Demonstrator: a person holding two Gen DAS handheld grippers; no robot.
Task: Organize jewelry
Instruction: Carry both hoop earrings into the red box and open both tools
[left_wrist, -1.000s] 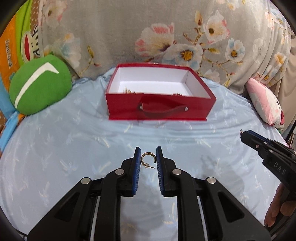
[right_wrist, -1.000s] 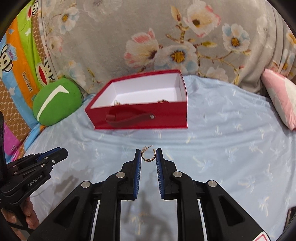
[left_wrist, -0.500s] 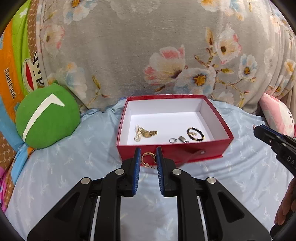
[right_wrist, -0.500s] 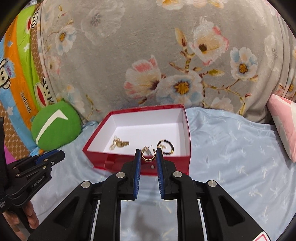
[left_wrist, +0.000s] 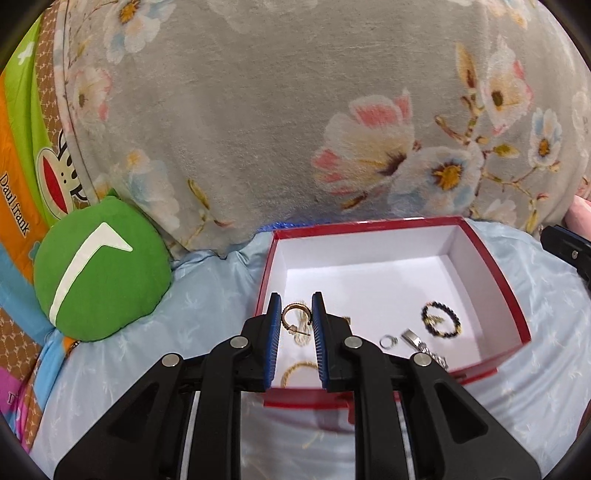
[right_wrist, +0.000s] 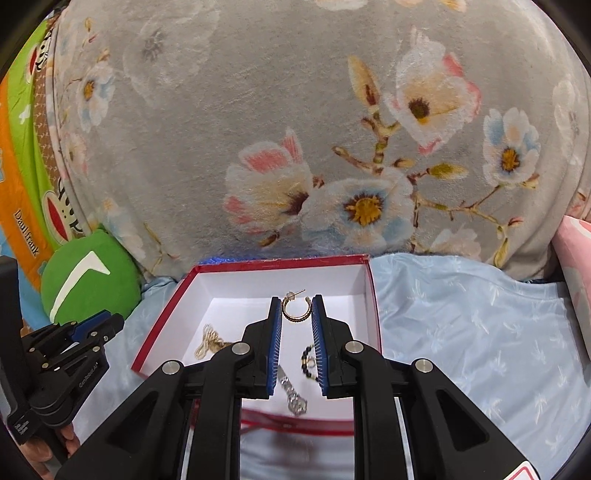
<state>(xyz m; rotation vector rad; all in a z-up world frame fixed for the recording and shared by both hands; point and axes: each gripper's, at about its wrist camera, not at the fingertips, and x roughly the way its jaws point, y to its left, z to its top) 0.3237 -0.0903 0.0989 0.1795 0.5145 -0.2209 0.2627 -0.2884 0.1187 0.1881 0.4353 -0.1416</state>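
Each claw pinches a gold hoop earring, left claw (left_wrist: 295, 308) and right claw (right_wrist: 295, 306), above the red box (left_wrist: 495, 273). Left of them, orange fabric (left_wrist: 16, 206) reads "Daul frank".

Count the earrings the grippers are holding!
2: one earring in the left gripper, one earring in the right gripper, both above the box. Others may lie hidden inside.
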